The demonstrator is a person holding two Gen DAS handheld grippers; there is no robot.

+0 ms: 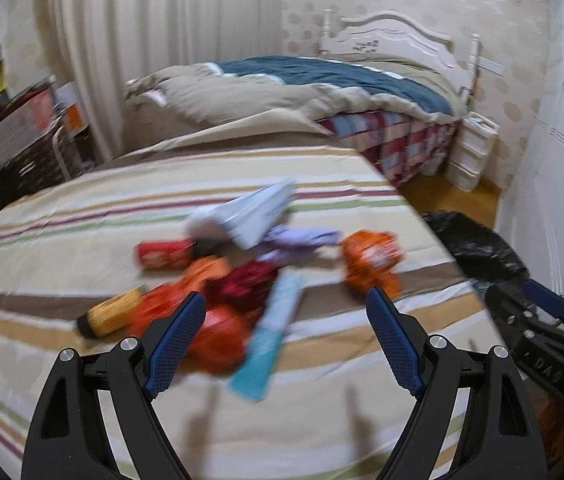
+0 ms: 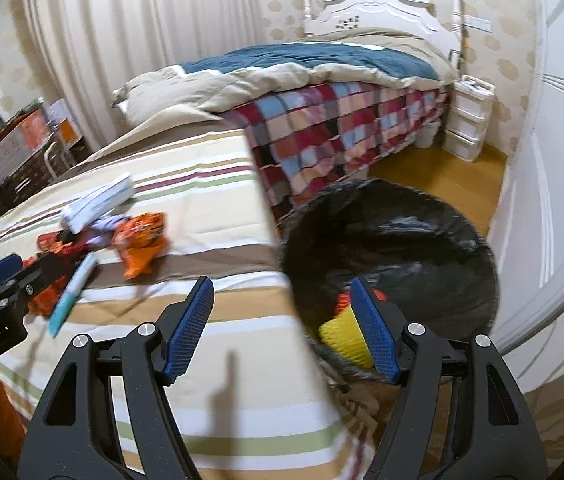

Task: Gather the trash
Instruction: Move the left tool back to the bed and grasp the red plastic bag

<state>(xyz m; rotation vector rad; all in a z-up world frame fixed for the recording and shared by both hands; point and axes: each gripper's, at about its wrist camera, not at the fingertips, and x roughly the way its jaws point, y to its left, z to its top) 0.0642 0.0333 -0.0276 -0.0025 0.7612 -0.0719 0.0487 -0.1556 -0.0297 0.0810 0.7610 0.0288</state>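
A heap of trash lies on the striped sheet [image 1: 82, 216]: a red can [image 1: 162, 254], a white box [image 1: 254, 212], a lilac wrapper [image 1: 297, 244], an orange packet [image 1: 369, 260], a teal tube [image 1: 274, 332], a yellow roll [image 1: 112, 314] and red-orange wrappers [image 1: 222, 336]. My left gripper [image 1: 285, 308] hovers open just above the near side of the heap, holding nothing. My right gripper [image 2: 282, 292] is open and empty over the bed's corner beside the black-lined trash bin [image 2: 421, 240]. The bin holds yellow and orange trash [image 2: 341, 332]. The same heap, with its orange packet [image 2: 142, 240], lies left in the right wrist view.
A bed with a teal and beige quilt [image 2: 301, 64] and a checked blanket [image 2: 321, 136] stands behind. White drawers [image 2: 467, 120] stand by the headboard. A white wardrobe door [image 2: 553, 200] stands on the right, with wooden floor [image 2: 433, 176] beyond the bin. Boxes on a dark rack [image 1: 22, 140] stand at left.
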